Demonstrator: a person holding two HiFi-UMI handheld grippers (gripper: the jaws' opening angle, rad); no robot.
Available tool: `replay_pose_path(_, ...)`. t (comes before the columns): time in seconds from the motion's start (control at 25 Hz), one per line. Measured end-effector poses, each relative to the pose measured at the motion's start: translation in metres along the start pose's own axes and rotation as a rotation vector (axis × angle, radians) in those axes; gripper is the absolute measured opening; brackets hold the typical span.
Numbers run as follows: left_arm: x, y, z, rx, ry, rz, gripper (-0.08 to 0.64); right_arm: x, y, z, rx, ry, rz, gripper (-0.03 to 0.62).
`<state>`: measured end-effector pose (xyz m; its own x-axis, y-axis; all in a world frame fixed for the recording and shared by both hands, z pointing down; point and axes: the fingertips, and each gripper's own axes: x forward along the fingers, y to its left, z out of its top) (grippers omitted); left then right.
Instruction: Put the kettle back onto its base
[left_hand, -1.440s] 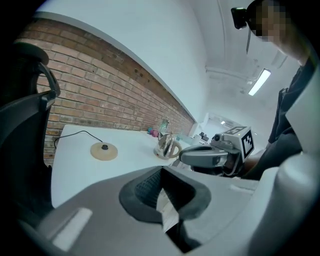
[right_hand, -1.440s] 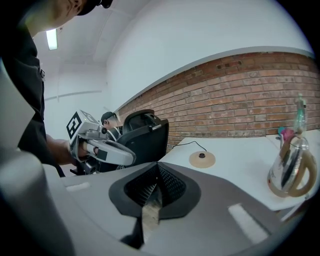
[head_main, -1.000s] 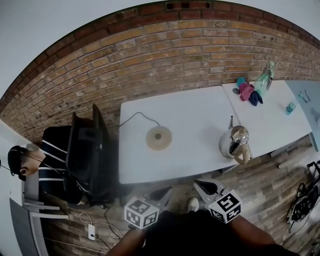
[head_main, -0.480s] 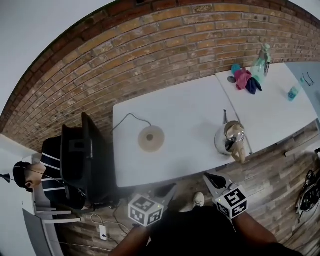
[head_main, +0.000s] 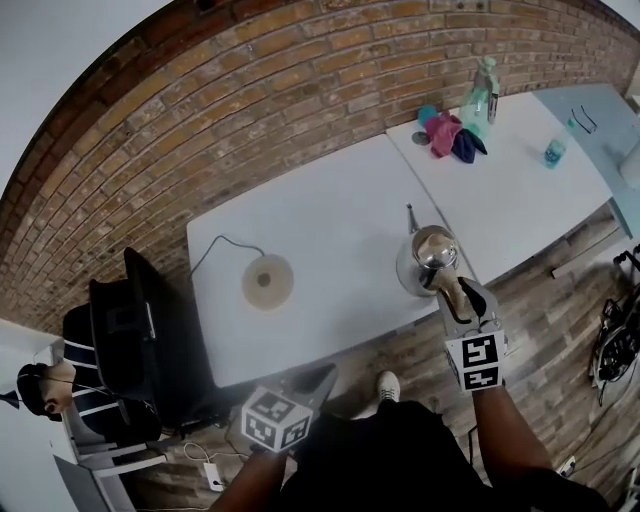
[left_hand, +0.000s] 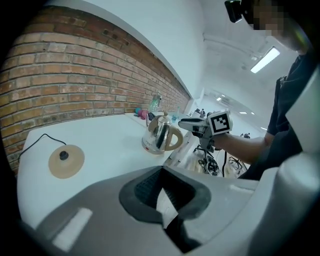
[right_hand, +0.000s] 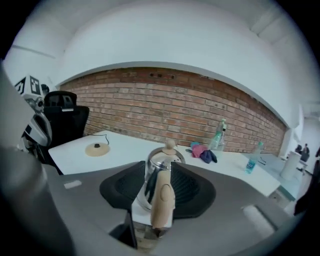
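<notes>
Nearest the person, the left gripper (head_main: 320, 376) hangs off the front edge of the white counter (head_main: 330, 215). Its jaws are drawn together with nothing between them. The right gripper (head_main: 462, 298) reaches over the counter's front right corner. Its jaws have just been opening and now stand wide on either side of the curved tan handle (right_hand: 162, 200), with a gap between each pad and the handle. That handle belongs to the shiny steel kettle with a tan lid knob (head_main: 426, 258), which stands upright on the counter near that front corner, not on its base. The round tan kettle base (head_main: 267, 282) lies flat well to the left of the kettle, bare, and its black cord (head_main: 213, 246) runs off towards the counter's far left edge. A black office chair (head_main: 125, 320) stands left of the counter, with a seated person in a striped top (head_main: 85, 365) beyond it. On a second white counter (head_main: 510, 200) to the right lie a pink cloth and a dark blue cloth (head_main: 452, 137), beside a clear bottle (head_main: 482, 90), and a small bottle of blue liquid (head_main: 553, 151) stands farther right. A red brick wall (head_main: 250, 110) runs behind both counters.
</notes>
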<state>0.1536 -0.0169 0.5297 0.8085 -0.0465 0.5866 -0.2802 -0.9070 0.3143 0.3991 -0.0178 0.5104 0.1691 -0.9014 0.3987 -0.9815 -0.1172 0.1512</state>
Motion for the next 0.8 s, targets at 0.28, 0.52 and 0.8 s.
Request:
replay_pose_path(0.28, -0.003, 0.005, -0.007, -0.033, -0.001, 0.024, 0.001, 0.034, -0.01, -0.056, 0.107, 0.166, 0.091, 0.227)
replay_pose_path(0.52, -0.011, 0.011, -0.013, -0.049, -0.001, 0.04, 0.001, 0.05, -0.007, -0.091, 0.106, 0.248, 0.088, 0.214)
replay_pose_path(0.8, -0.013, 0.015, -0.009, -0.059, -0.014, 0.047, 0.001, 0.06, -0.012, -0.096, 0.09, 0.259, 0.074, 0.178)
